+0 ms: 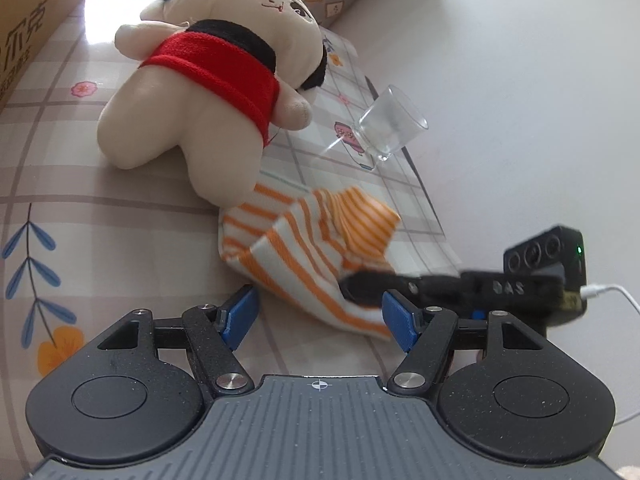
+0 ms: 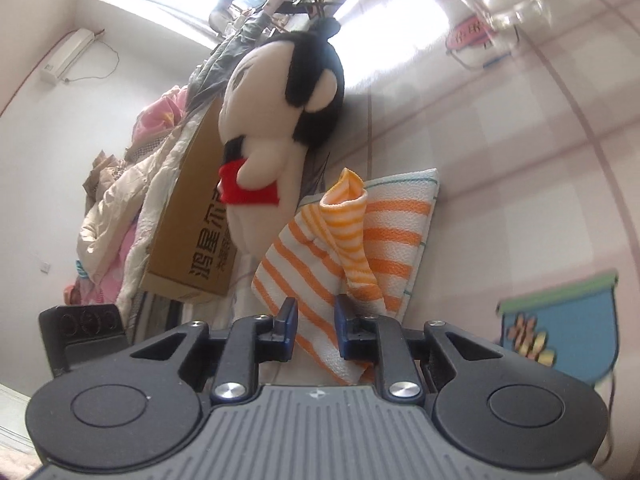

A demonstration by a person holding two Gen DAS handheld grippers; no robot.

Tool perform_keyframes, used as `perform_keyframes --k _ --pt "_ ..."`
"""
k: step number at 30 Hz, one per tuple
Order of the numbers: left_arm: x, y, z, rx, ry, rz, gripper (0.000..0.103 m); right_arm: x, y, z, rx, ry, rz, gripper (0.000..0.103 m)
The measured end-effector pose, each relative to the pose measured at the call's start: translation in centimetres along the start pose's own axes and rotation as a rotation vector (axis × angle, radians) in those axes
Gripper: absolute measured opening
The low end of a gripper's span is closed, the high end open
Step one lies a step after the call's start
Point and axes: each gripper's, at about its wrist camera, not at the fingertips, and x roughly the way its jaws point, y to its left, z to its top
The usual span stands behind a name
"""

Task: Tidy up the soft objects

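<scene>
The counter [image 1: 100, 208] is covered with a checked cloth printed with flowers and leaves. At its left edge stands a cardboard box [image 1: 20, 32] with printed characters. To the right of the box a plush doll [image 1: 208, 80] in a red top lies on its back, feet toward the left-wrist camera. Just below its feet lies a striped towel [image 1: 304, 256], orange and white, with 1 corner folded up. Right of the doll a clear glass [image 1: 390, 122] lies tipped on its side, near the counter's right edge, where the pale floor begins.

In the right-wrist view the scene is rolled sideways; beyond the box are heaped clothes [image 2: 120, 200] and a white wall with an air conditioner [image 2: 66, 60].

The left gripper [image 1: 320, 316] points down at the towel's near corner, its 2 blue fingers [image 1: 240, 316] spread apart on either side of the cloth, not pressing it. The right gripper [image 2: 316, 328] comes in from the right, its fingers clenched on the towel's near edge.

The counter left of the towel is bare; the right edge is close.
</scene>
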Motion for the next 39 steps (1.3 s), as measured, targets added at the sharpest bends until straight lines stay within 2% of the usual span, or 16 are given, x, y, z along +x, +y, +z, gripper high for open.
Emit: perform_keyframes --k 3,5,8,11,14,16,17,18,21,26,28,29,30,32,35,39 --pt "0.0 -0.1 -0.2 0.022 -0.008 0.005 0.067 -0.2 -0.1 -1.2 0.028 0.000 0.035 0.019" --pt "0.2 -0.4 -0.2 0.049 -0.023 0.027 0.059 -0.3 0.0 -1.7 0.032 -0.009 0.045 0.019" --pt "0.7 -0.7 0.0 0.086 -0.031 0.090 0.036 -0.5 0.4 -1.9 0.032 -0.028 0.043 0.019" --pt "1.2 -1.2 0.1 0.115 -0.022 0.128 0.026 -0.6 1.1 -2.0 -0.013 -0.047 0.008 0.020" --pt "1.4 -1.8 0.1 0.143 -0.016 0.161 0.024 -1.6 2.7 -2.1 -0.102 -0.109 -0.092 0.027" --pt "1.8 -2.0 0.1 0.150 -0.016 0.170 0.023 -2.7 3.9 -2.1 -0.165 -0.179 -0.171 0.055" --pt "1.8 -2.1 0.1 0.152 -0.015 0.171 0.023 -3.2 4.2 -2.1 -0.178 -0.209 -0.197 0.089" --pt "1.9 -2.0 0.1 0.150 -0.015 0.170 0.022 -3.5 4.4 -2.1 -0.183 -0.240 -0.239 0.101" --pt "2.3 -2.1 0.2 0.151 -0.016 0.171 0.022 -3.6 4.7 -2.0 -0.234 -0.301 -0.365 0.099" --pt "2.2 -2.1 0.0 0.165 -0.024 0.180 0.021 -0.8 3.7 -0.9 -0.236 -0.213 -0.396 0.097" --pt "2.2 -2.0 0.0 0.161 -0.027 0.177 0.020 0.2 4.4 -0.7 -0.283 -0.202 -0.437 0.087" --pt "2.1 -1.9 0.0 0.158 -0.030 0.176 0.019 0.4 4.5 -0.8 -0.294 -0.197 -0.450 0.074" --pt "2.0 -1.8 -0.1 0.159 -0.033 0.177 0.018 0.7 4.7 -1.0 -0.314 -0.189 -0.459 0.067" --pt "1.9 -1.8 -0.2 0.164 -0.038 0.176 0.017 1.1 5.2 -1.1 -0.345 -0.178 -0.491 0.059" --pt "1.9 -2.3 -0.6 0.218 -0.051 0.190 0.015 0.9 5.1 -1.6 -0.337 -0.182 -0.466 0.027" --pt "1.1 -2.8 -1.1 0.255 -0.081 0.179 0.010 0.8 5.3 -2.4 -0.314 -0.201 -0.417 0.022"
